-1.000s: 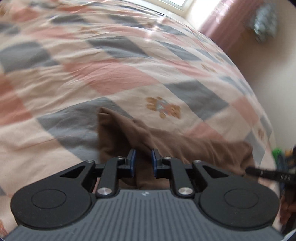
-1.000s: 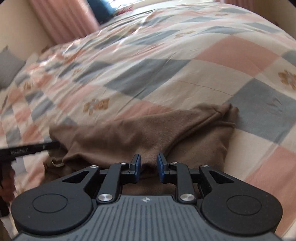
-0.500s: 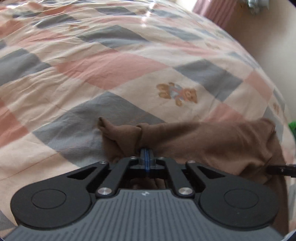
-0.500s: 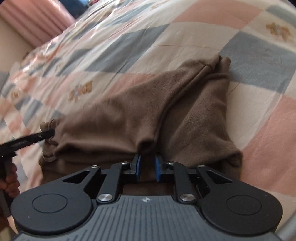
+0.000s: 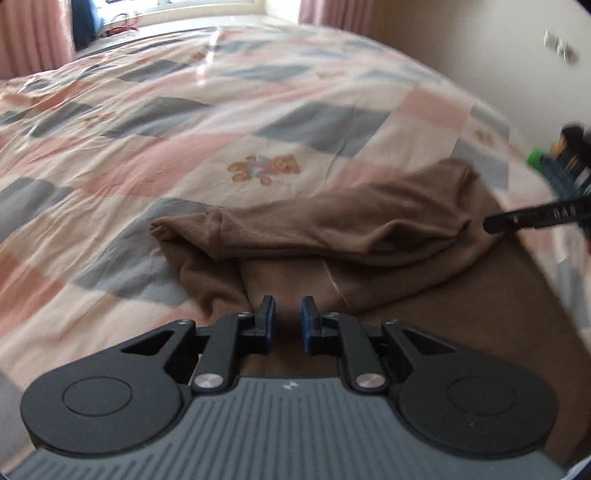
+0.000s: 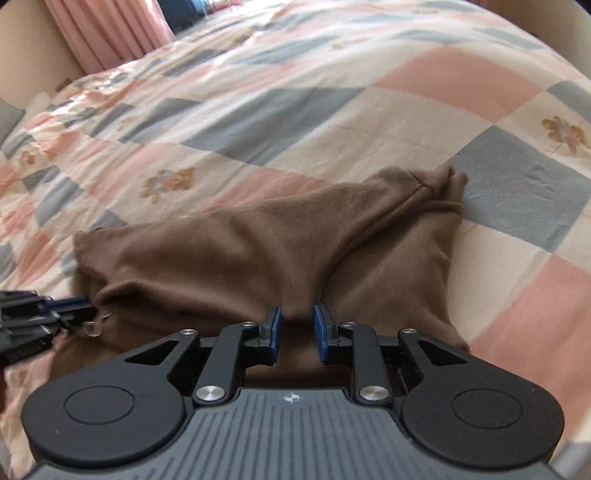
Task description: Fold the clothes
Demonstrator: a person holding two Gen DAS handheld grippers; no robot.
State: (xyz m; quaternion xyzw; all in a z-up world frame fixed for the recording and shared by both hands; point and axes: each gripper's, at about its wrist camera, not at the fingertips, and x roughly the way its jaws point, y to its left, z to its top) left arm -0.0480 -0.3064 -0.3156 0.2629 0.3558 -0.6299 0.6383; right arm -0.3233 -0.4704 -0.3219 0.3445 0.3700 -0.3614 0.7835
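Note:
A brown garment [image 5: 332, 236] lies bunched and partly folded on the checked quilt [image 5: 184, 122]; it also shows in the right wrist view [image 6: 240, 254]. My left gripper [image 5: 287, 323] is open and empty, just above the garment's near edge. My right gripper [image 6: 297, 328] is open and empty over the garment's near fold. The right gripper's fingers [image 5: 535, 218] show at the garment's right end in the left wrist view. The left gripper's fingers [image 6: 62, 306] show at its left end in the right wrist view.
The quilt [image 6: 332, 92] has pink, grey and cream squares with small bear prints [image 5: 264, 168]. Pink curtains [image 6: 110, 33] and a window hang beyond the bed's far end. A cream wall [image 5: 480, 48] runs along the right. A green object [image 5: 535, 157] sits at the right edge.
Both grippers were shut on the garment half a second ago; both have opened and let it go. The garment now lies lower and flatter on the quilt.

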